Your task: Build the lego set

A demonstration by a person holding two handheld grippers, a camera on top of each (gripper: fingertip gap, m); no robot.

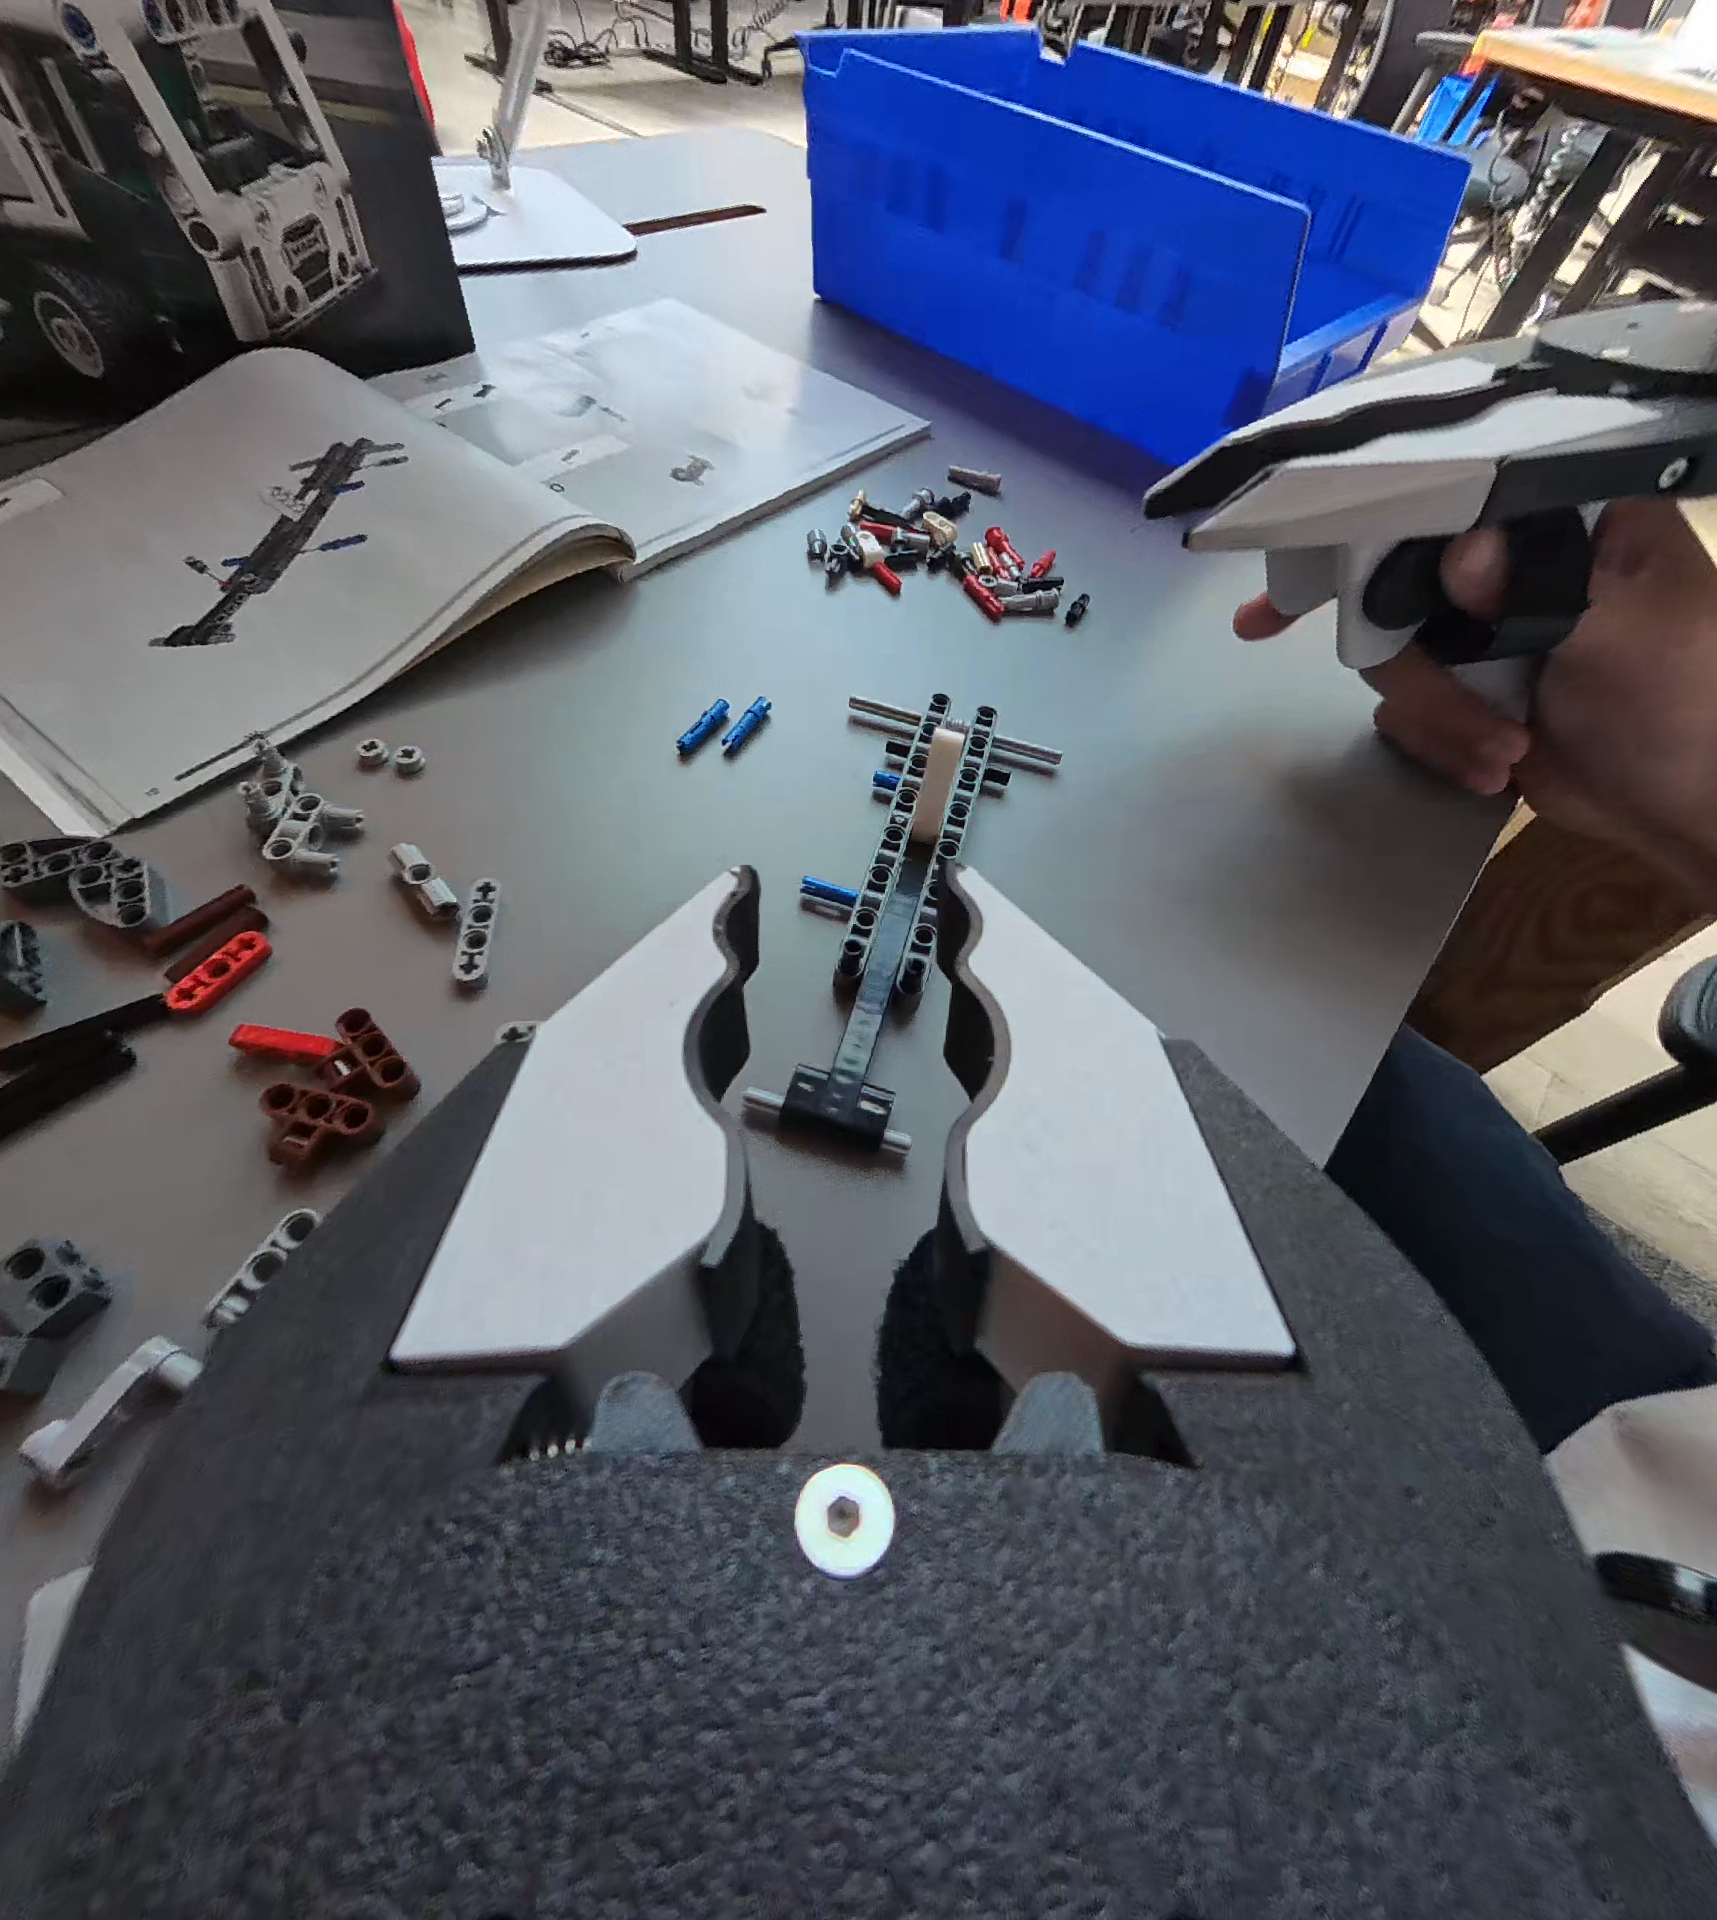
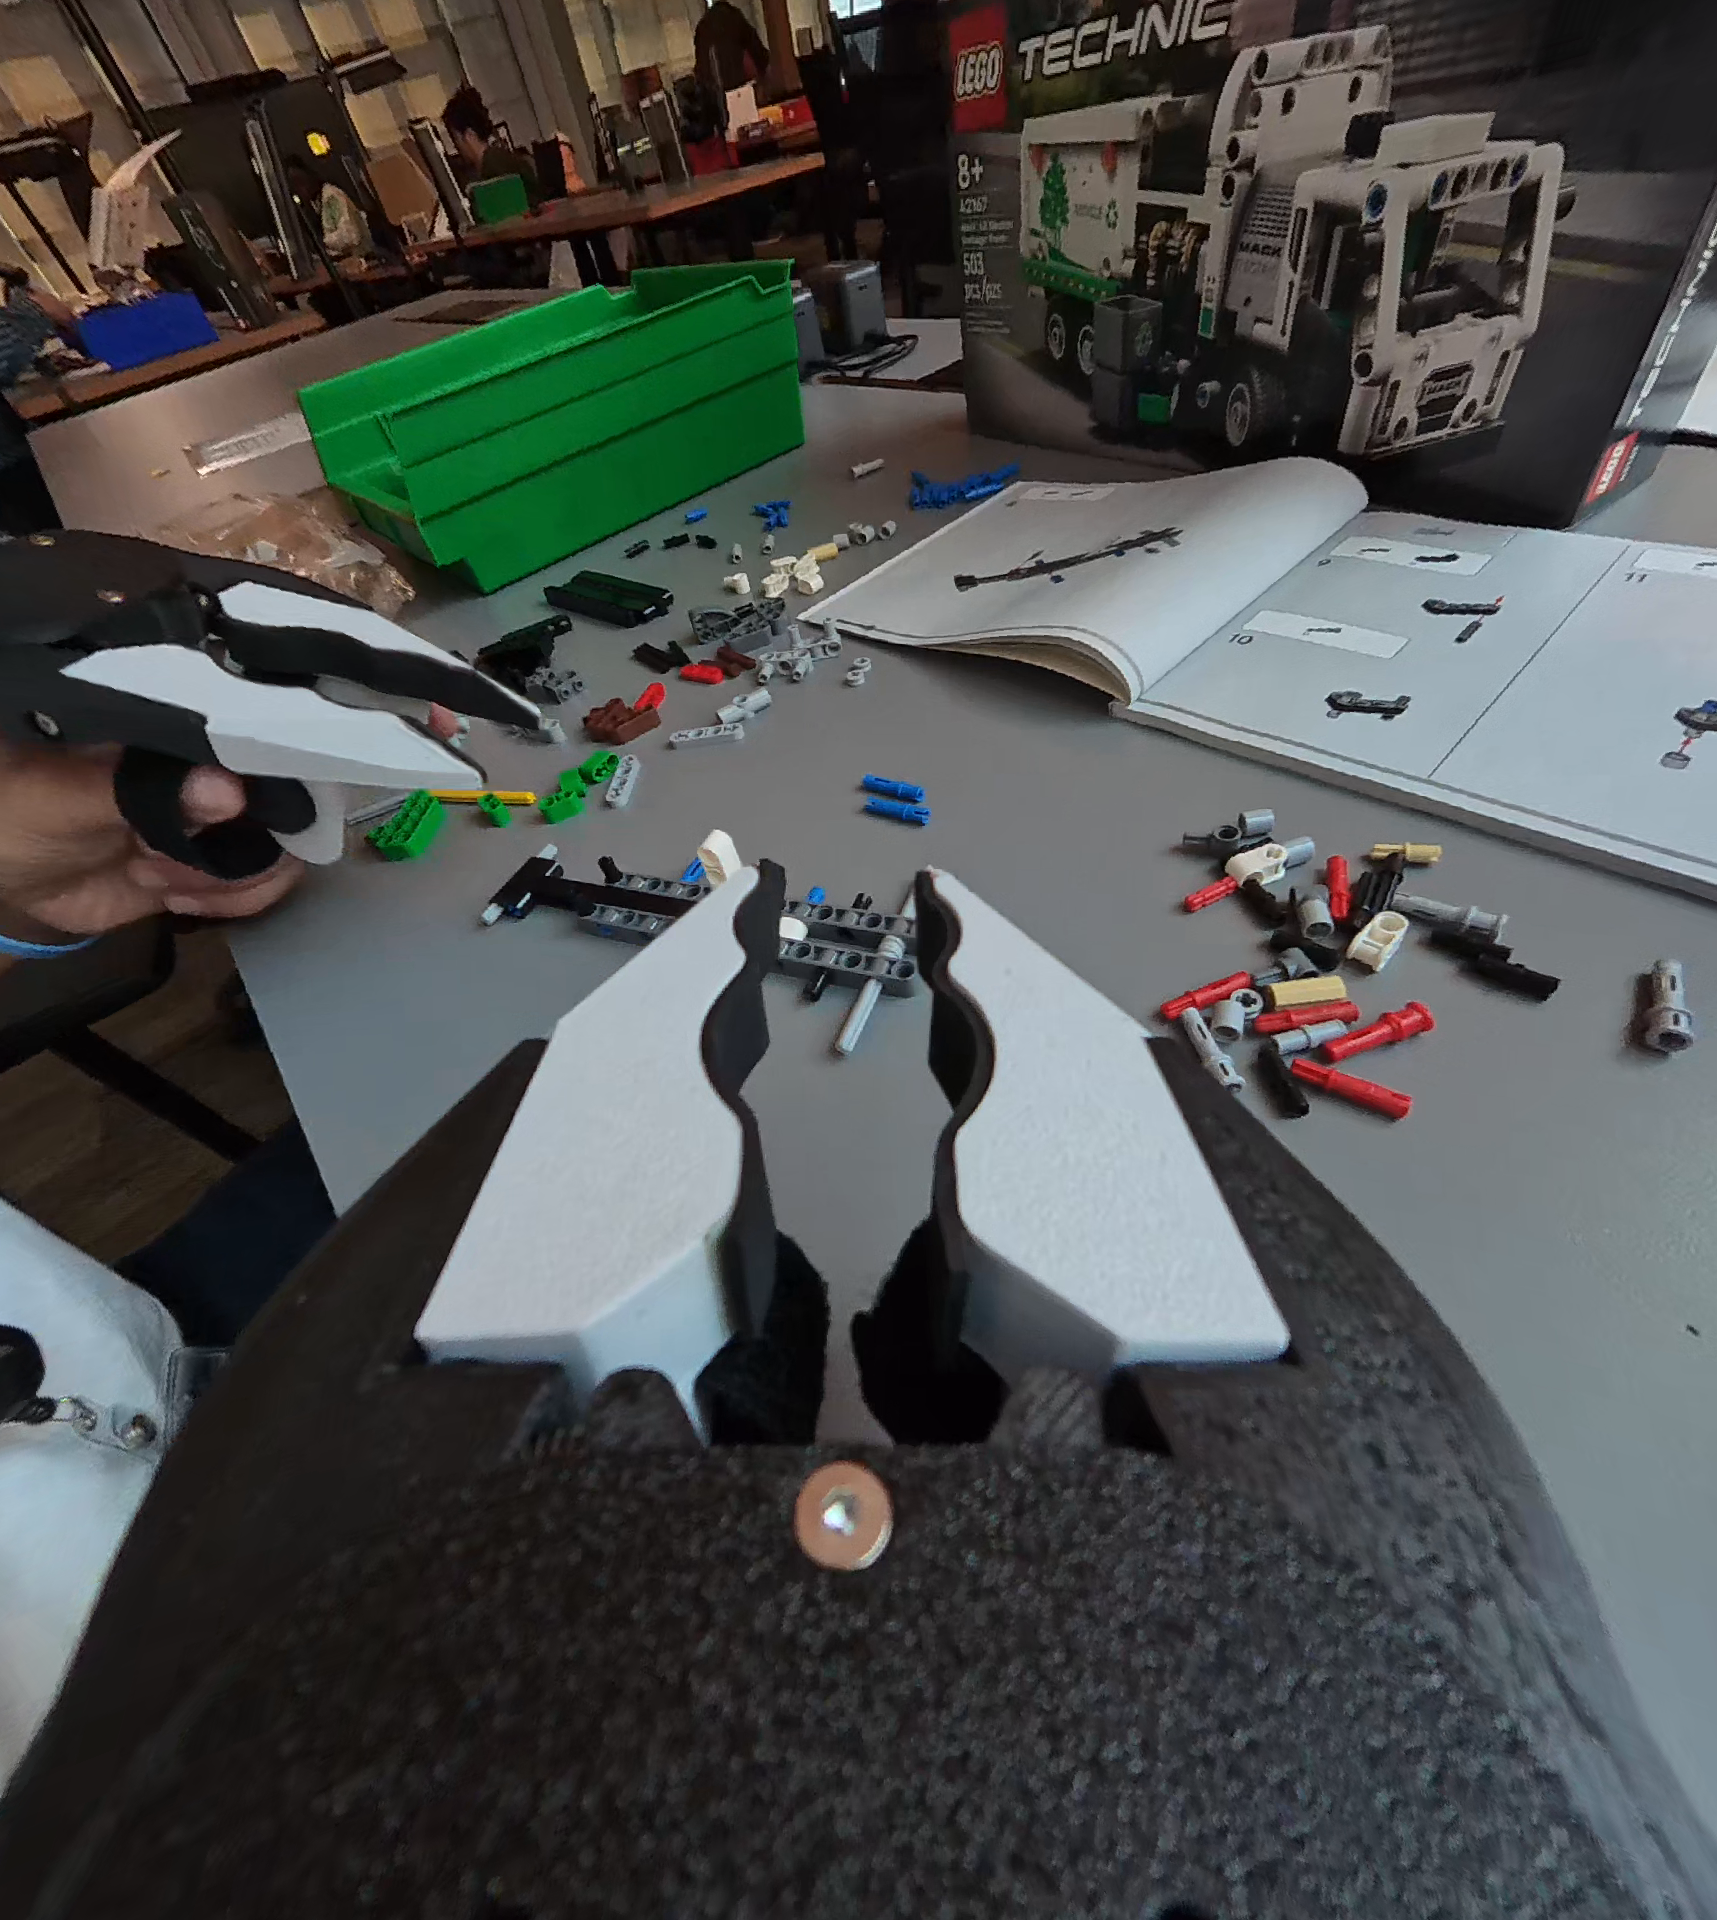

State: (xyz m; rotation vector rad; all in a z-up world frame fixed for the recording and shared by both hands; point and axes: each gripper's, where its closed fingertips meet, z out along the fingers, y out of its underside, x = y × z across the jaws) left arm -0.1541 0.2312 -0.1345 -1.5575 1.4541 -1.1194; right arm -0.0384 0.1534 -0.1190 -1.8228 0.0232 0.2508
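A long dark grey beam assembly (image 1: 885, 873) with a white piece, blue pins and grey axles lies flat on the grey table (image 1: 1197, 883). My left gripper (image 1: 849, 894) is open and empty, hovering over the assembly's near half with a finger on either side. My right gripper (image 2: 849, 883) is open and empty, its tips just above the assembly (image 2: 636, 904). In the left wrist view the right gripper (image 1: 1171, 520) is held in a hand at the upper right. In the right wrist view the left gripper (image 2: 511, 748) is at the left.
Two loose blue pins (image 1: 724, 724) lie beside the assembly. A pile of red, black and grey pins (image 1: 947, 556) sits beyond it. An open instruction booklet (image 1: 314, 540), the set's box (image 2: 1353, 260), a blue bin (image 1: 1093, 260), a green bin (image 2: 573, 416) and scattered parts (image 1: 210, 987) surround it.
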